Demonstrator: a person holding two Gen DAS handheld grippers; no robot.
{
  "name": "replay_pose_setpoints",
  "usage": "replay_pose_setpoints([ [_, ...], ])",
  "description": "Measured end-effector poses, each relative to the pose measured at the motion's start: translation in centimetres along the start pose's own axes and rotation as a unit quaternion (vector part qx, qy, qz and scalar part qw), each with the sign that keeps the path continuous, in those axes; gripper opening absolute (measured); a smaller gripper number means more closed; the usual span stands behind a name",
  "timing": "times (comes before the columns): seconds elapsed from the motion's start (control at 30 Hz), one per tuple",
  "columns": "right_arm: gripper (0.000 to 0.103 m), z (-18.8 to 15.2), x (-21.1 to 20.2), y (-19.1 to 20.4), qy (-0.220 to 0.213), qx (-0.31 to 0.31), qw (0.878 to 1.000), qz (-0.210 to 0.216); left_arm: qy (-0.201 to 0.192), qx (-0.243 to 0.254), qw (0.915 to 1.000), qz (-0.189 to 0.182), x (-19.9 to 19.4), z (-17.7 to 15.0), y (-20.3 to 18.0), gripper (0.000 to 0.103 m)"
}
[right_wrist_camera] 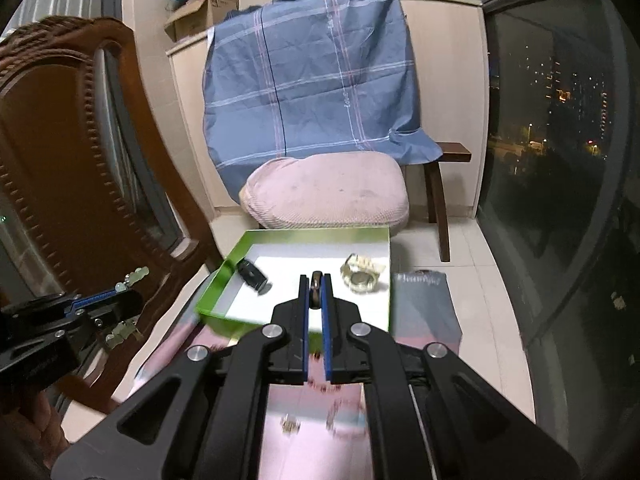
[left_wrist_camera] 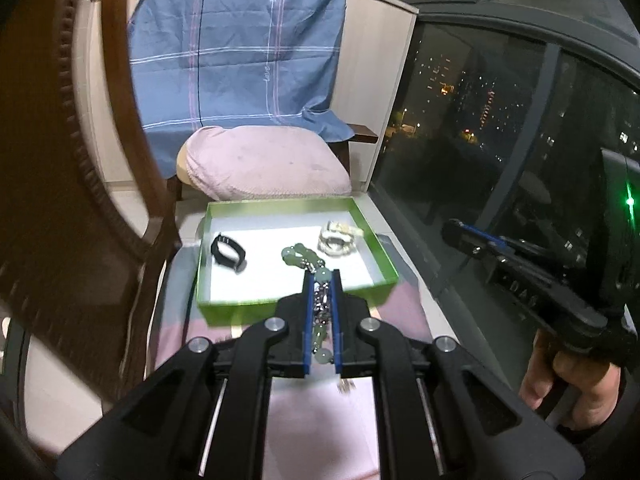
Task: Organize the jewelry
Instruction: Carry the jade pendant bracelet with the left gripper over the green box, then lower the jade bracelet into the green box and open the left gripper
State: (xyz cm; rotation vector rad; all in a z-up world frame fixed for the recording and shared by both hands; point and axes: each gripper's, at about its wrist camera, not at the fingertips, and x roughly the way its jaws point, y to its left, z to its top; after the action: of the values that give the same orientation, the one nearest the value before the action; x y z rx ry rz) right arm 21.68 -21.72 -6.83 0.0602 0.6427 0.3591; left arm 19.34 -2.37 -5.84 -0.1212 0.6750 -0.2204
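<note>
In the green tray (left_wrist_camera: 224, 308): black band (left_wrist_camera: 228, 257) and pale watch (left_wrist_camera: 338, 240) already placed. Left gripper (left_wrist_camera: 322, 280) clamps the jade bead strand (left_wrist_camera: 306, 258), its end over the tray. Right gripper (right_wrist_camera: 316, 282) pinches a dark ring (right_wrist_camera: 316, 290). Small pieces on the pink cloth (right_wrist_camera: 312, 440) remain, blurred.

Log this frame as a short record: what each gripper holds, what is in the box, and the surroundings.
left gripper: shut on green bead bracelet, lifted in the air
right gripper: shut on a dark ring
green box: open, white floor
in box: black band, pale watch
under box: pink cloth
behind: pink cushion, blue cloth
</note>
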Motion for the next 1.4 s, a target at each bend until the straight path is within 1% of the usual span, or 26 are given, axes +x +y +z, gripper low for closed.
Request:
replay_pose_setpoints([
  [0.1,0.006,1.4,3.8,0.2,0.013,-0.008,1.000,-0.001,0.011,-0.008,0.9999,-0.004,3.8,2.3,1.4,0.008],
  [0.2,0.006,2.4,7.9,0.3,0.033,-0.006,0.999,0.003,0.032,-0.018,0.9993,-0.004,7.9,4.4,2.8,0.008],
  [0.37,0.006,4.3,14.5,0.1,0.065,0.001,0.998,0.000,0.066,-0.030,0.9973,0.009,14.6,7.1,5.1,0.008],
  [0.47,0.006,5.0,17.8,-0.6,0.088,0.017,0.996,-0.003,0.093,-0.038,0.9947,0.021,18.4,7.8,6.3,0.008],
  [0.57,0.006,5.2,20.6,-1.2,0.111,0.029,0.993,-0.010,0.119,-0.035,0.9917,0.034,21.5,7.7,7.1,0.008],
  [0.63,0.006,5.0,22.1,-1.2,0.125,0.030,0.992,-0.010,0.130,-0.036,0.9901,0.038,22.7,7.3,7.5,0.008],
  [0.73,0.006,4.9,23.4,-1.1,0.135,0.024,0.990,-0.015,0.144,-0.040,0.9878,0.045,24.5,6.8,8.4,0.008],
  [0.87,0.006,4.9,24.3,-0.9,0.142,0.020,0.990,-0.015,0.149,-0.047,0.9868,0.041,25.2,6.9,9.2,0.009],
  [0.9,0.007,4.9,24.4,-0.9,0.144,0.019,0.989,-0.011,0.149,-0.047,0.9869,0.041,25.2,7.0,9.2,0.009],
  [0.93,0.012,4.8,24.3,-0.8,0.146,0.018,0.989,-0.011,0.147,-0.047,0.9871,0.043,24.9,7.2,9.3,0.014],
  [0.97,0.032,4.9,24.1,-0.8,0.148,0.017,0.989,-0.013,0.143,-0.048,0.9876,0.042,24.6,7.4,9.3,0.033],
  [1.0,0.049,5.2,23.6,-1.0,0.145,0.018,0.989,-0.020,0.135,-0.049,0.9887,0.042,24.0,7.7,9.3,0.044],
  [1.03,0.053,5.6,22.6,-1.3,0.128,0.021,0.991,-0.031,0.125,-0.049,0.9897,0.049,23.1,7.9,9.2,0.060],
  [1.07,0.062,6.1,21.3,-1.7,0.109,0.027,0.993,-0.030,0.105,-0.049,0.9918,0.054,21.6,8.5,9.1,0.075],
  [1.1,0.067,6.5,20.3,-2.0,0.095,0.033,0.995,-0.023,0.084,-0.051,0.9939,0.051,20.0,9.1,9.1,0.081],
  [1.13,0.067,7.0,18.7,-2.3,0.078,0.039,0.996,-0.012,0.065,-0.052,0.9954,0.048,18.3,9.5,9.0,0.085],
  [1.2,0.067,7.9,13.3,-3.0,0.028,0.047,0.999,-0.001,0.018,-0.055,0.9976,0.038,12.7,10.3,8.6,0.086],
  [1.23,0.068,8.0,11.1,-3.2,0.009,0.048,0.999,0.003,0.001,-0.056,0.9979,0.035,10.7,10.4,8.4,0.089],
  [1.27,0.071,7.9,7.6,-3.3,-0.016,0.047,0.999,0.013,-0.032,-0.053,0.9976,0.032,7.0,10.1,7.8,0.094],
  [1.3,0.077,7.5,4.5,-3.3,-0.042,0.044,0.998,0.017,-0.064,-0.046,0.9964,0.030,3.8,9.4,7.2,0.097],
  [1.33,0.081,6.5,0.4,-3.3,-0.074,0.040,0.996,0.007,-0.094,-0.039,0.9944,0.030,0.9,8.4,6.7,0.099],
  [1.37,0.087,5.3,-2.7,-3.3,-0.097,0.041,0.994,-0.004,-0.126,-0.031,0.9909,0.034,-2.9,6.5,5.9,0.099],
  [1.4,0.090,4.0,-5.4,-3.4,-0.115,0.047,0.992,-0.008,-0.141,-0.027,0.9891,0.033,-5.1,4.9,5.5,0.099],
])
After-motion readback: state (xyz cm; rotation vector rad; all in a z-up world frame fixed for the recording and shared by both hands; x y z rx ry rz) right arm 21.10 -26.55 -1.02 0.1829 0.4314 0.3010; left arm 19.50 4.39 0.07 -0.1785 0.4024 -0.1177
